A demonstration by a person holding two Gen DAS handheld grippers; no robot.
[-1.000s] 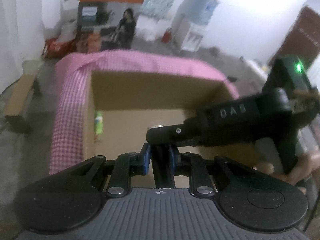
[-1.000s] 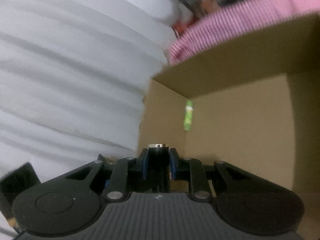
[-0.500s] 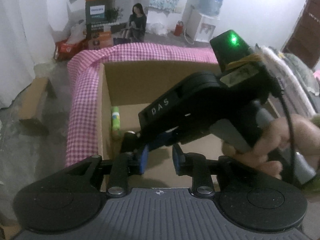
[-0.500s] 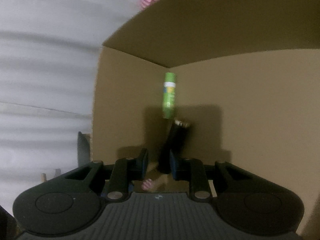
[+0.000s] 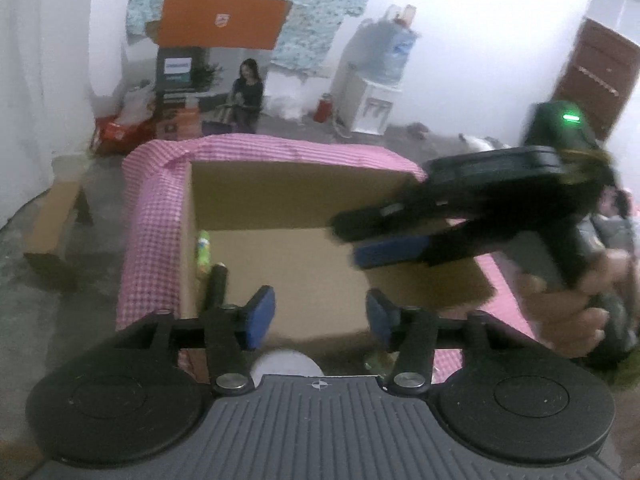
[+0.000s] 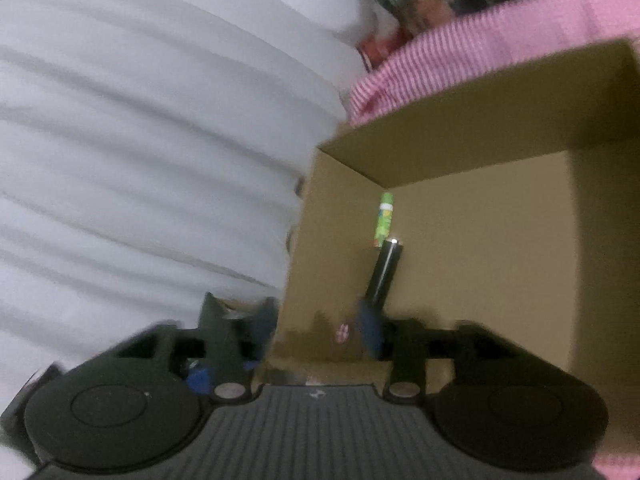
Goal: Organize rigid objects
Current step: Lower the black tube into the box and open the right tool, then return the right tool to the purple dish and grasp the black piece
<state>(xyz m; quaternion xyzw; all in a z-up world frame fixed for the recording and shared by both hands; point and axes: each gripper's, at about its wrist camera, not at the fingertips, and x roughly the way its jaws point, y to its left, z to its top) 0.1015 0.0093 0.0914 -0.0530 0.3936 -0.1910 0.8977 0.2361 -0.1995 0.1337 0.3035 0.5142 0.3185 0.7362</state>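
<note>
Both grippers, left (image 5: pixel 320 314) and right (image 6: pixel 316 330), have just been opening and hold nothing, a black tube (image 6: pixel 385 276) and green tube (image 6: pixel 385 220) already lie in the box (image 5: pixel 304 196), with more likely to come.

Lived-in home room doubling as storage, not a lab or shop. Landmark: water dispenser (image 5: pixel 374 96) with a blue bottle on top, against the white back wall. Left of it, a patterned blue cloth (image 5: pixel 256 0) hangs on the wall, with an orange appliance carton (image 5: pixel 220 24) and stacked retail boxes (image 5: pixel 176 92) below. Right of it, a brown wooden door (image 5: pixel 596 80). Nearer than the dispenser, bare grey concrete floor (image 5: pixel 48 312) and a pink checked cloth (image 5: pixel 152 232) draped round an open cardboard box (image 5: pixel 296 196).
</note>
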